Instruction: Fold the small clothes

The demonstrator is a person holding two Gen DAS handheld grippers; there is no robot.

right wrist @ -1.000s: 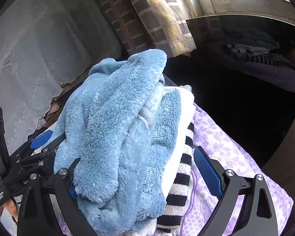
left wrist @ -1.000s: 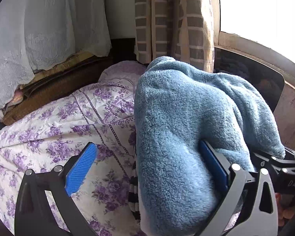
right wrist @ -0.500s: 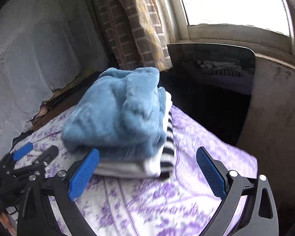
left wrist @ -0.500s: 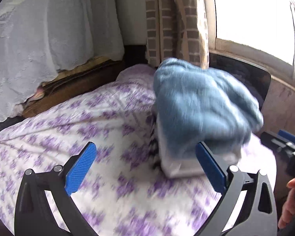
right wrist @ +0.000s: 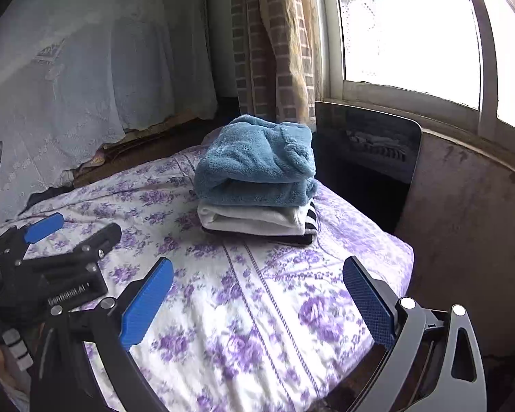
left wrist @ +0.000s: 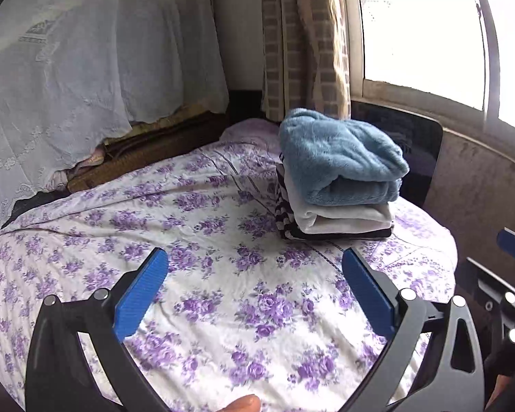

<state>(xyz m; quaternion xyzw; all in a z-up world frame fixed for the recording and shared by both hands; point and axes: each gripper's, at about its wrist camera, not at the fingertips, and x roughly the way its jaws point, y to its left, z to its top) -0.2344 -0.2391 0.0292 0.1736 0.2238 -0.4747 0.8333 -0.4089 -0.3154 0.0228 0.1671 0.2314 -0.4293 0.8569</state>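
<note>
The folded blue fleece garment (left wrist: 340, 161) tops a stack with a white garment (left wrist: 343, 218) and a striped one (left wrist: 285, 213) at the far right of the floral bedspread (left wrist: 206, 274). Left gripper (left wrist: 254, 295) and right gripper (right wrist: 257, 298) hover near, fingers wide, empty. The bulky fleece could slump and unfold, or the stack could topple if bumped.

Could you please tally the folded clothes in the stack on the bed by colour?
Fluffy blue fleece garment: 1
White folded garment: 1
Black-and-white striped garment: 1
Total: 3, stacked on the purple floral bedsheet.
</note>
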